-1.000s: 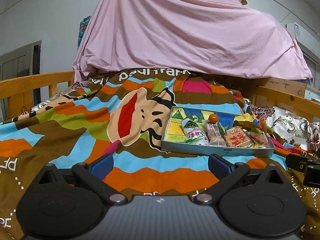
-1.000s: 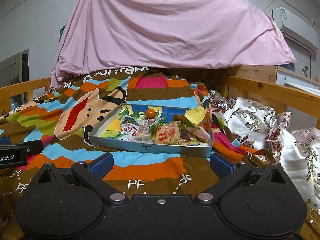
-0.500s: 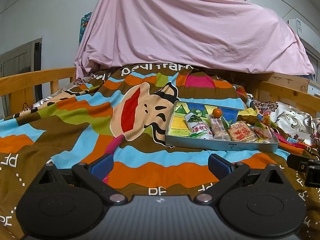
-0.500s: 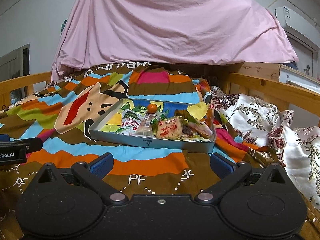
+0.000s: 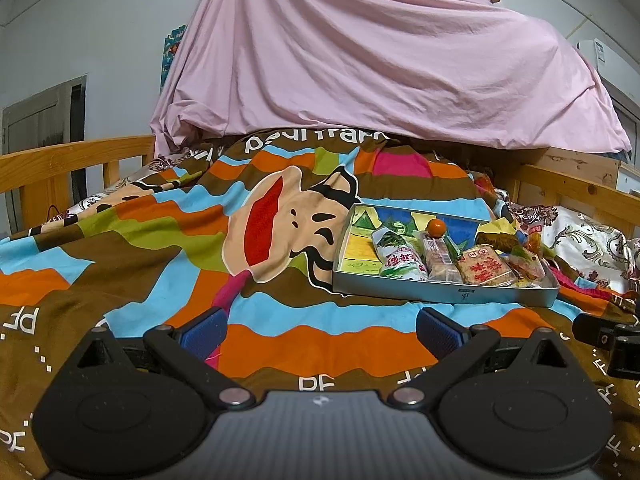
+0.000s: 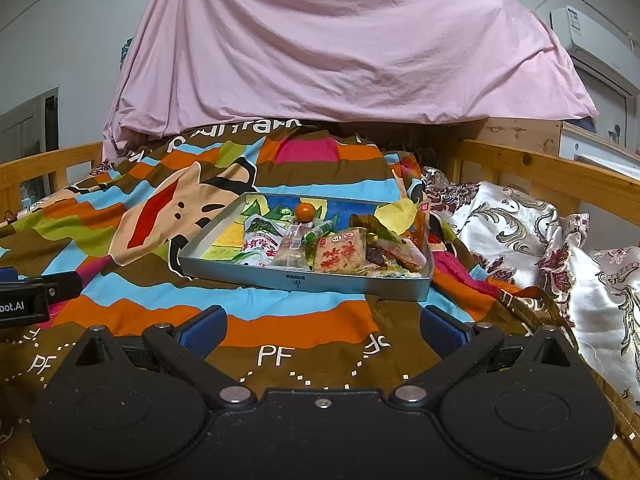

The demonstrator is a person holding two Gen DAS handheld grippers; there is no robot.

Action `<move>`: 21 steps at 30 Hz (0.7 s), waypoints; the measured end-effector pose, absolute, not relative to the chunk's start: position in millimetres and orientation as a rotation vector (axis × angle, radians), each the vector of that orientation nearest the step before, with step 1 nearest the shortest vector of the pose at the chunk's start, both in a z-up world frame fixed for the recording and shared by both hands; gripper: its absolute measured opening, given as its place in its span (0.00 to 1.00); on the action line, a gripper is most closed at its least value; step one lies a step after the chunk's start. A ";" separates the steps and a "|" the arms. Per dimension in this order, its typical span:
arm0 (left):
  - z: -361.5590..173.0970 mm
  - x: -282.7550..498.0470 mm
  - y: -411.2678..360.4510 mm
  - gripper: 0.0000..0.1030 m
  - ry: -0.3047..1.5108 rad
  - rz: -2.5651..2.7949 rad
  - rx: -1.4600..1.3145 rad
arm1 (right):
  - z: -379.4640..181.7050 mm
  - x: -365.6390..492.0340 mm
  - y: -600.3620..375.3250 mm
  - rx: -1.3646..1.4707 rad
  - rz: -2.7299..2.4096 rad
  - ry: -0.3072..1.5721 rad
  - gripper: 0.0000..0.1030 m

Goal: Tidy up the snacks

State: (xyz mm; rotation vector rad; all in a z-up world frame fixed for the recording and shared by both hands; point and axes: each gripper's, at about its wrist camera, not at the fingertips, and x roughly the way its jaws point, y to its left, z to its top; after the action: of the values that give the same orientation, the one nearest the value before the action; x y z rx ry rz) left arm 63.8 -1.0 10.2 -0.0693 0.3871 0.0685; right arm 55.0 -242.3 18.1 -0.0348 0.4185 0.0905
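A grey metal tray (image 5: 444, 291) (image 6: 304, 280) rests on a striped cartoon bedspread. Several wrapped snacks lie in it: a white-and-green packet (image 5: 398, 258) (image 6: 260, 246), a clear-wrapped bar (image 5: 436, 258) (image 6: 294, 246), an orange-printed square cake (image 5: 486, 266) (image 6: 340, 254), and a small orange fruit (image 5: 436, 227) (image 6: 305, 212). More wrappers crowd the tray's right end (image 6: 396, 250). My left gripper (image 5: 320, 326) is open, hovering over the bedspread short of the tray and to its left. My right gripper (image 6: 322, 326) is also open, straight in front of the tray. Neither holds anything.
The bedspread (image 5: 160, 248) (image 6: 120, 240) covers a bed with wooden rails (image 5: 52, 160) (image 6: 540, 168). A pink sheet (image 5: 360, 60) (image 6: 340, 52) drapes over something tall at the back. A floral pillow and quilt (image 6: 520, 232) lie right of the tray.
Both grippers have pulled back and tilted slightly, so the tray sits a little lower and farther in each view. The jaws stay open; the snacks have not moved.
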 end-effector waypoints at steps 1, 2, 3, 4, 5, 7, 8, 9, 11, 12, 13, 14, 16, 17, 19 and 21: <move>10.2 63.7 -1.0 1.00 0.386 0.069 -0.069 | 18.1 55.0 -242.2 -0.036 0.091 0.418 0.99; 10.3 64.0 -1.1 1.00 0.387 0.069 -0.069 | 18.1 54.9 -242.2 -0.038 0.091 0.418 0.99; 10.5 64.2 -1.1 1.00 0.388 0.069 -0.068 | 17.9 55.0 -242.2 -0.039 0.092 0.418 0.99; 10.4 64.0 -1.2 1.00 0.388 0.070 -0.068 | 18.0 55.5 -242.4 -0.040 0.094 0.418 0.99; 10.4 63.9 -1.1 1.00 0.388 0.070 -0.069 | 17.9 55.5 -242.6 -0.041 0.095 0.419 0.99; 10.4 64.0 -1.2 1.00 0.387 0.069 -0.069 | 17.8 55.3 -241.9 -0.042 0.095 0.419 0.99; 10.4 64.1 -1.1 1.00 0.388 0.070 -0.068 | 17.8 55.2 -242.1 -0.042 0.095 0.419 0.99; 10.4 64.0 -1.0 1.00 0.387 0.070 -0.069 | 17.9 55.3 -241.8 -0.042 0.095 0.419 0.99; 10.2 64.1 -1.0 1.00 0.387 0.069 -0.070 | 17.8 55.3 -241.9 -0.043 0.095 0.419 0.99; 10.5 64.1 -0.9 1.00 0.387 0.069 -0.070 | 17.9 55.4 -241.9 -0.043 0.095 0.419 0.99; 10.6 64.2 -0.9 1.00 0.388 0.073 -0.071 | 17.8 55.4 -242.0 -0.043 0.096 0.419 0.99; 10.8 64.4 -0.6 1.00 0.392 0.076 -0.075 | 17.8 55.5 -242.1 -0.044 0.096 0.420 0.99; 11.6 64.5 0.3 1.00 0.404 0.079 -0.093 | 17.6 55.5 -241.6 -0.045 0.096 0.420 0.99; 12.0 64.4 1.0 1.00 0.408 0.073 -0.102 | 17.5 55.4 -241.2 -0.046 0.096 0.420 0.99; 12.5 62.8 1.4 1.00 0.403 0.076 -0.106 | 17.1 55.2 -240.7 -0.047 0.097 0.419 0.99; 13.1 62.1 -0.1 1.00 0.397 0.087 -0.091 | 17.2 55.2 -240.6 -0.047 0.097 0.420 0.99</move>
State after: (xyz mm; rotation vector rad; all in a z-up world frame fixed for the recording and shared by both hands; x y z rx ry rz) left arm 62.1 -0.1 13.1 -0.0913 0.3973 0.0869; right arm 55.2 -240.6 17.2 -0.0472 0.4200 0.0971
